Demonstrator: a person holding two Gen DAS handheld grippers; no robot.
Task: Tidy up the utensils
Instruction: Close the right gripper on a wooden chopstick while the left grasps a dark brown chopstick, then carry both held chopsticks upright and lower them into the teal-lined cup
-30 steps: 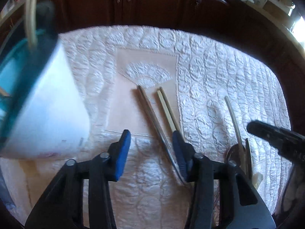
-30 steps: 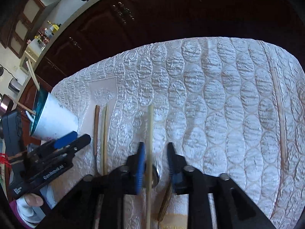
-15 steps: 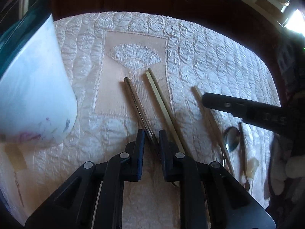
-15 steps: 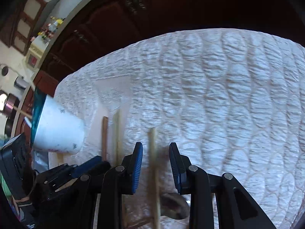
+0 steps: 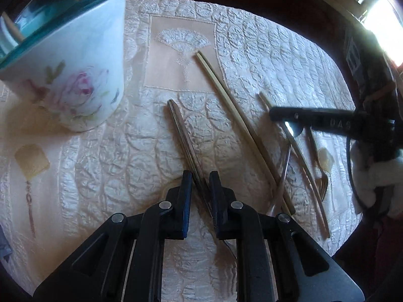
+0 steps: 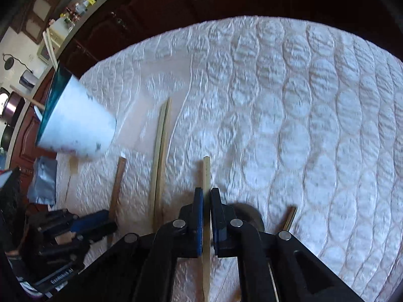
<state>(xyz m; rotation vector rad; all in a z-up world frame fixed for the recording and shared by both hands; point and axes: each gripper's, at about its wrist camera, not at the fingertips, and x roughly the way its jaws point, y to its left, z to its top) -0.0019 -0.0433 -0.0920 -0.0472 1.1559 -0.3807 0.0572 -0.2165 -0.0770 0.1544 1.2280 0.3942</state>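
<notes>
Cup [image 5: 75,58] rim cut off at frame's top-left; sticks inside mostly out of view. Dark chopsticks' [image 5: 186,146] near ends hidden behind left tongs [image 5: 200,188]. Spoon [image 6: 248,215] mostly hidden behind right tongs [image 6: 206,201]. Fork [image 5: 321,181] small, blurred.

Dark chopstick pair [image 5: 185,146]: flat on quilted tablecloth [image 5: 113,166], mid-table. Pale bamboo pair [image 5: 234,115]: flat, just beside it. Single pale chopstick [image 6: 206,183], spoon [image 5: 293,128], fork [image 5: 321,183]: near right edge. Floral cup [image 5: 73,70], teal rim: upright, left edge, sticks inside.
</notes>
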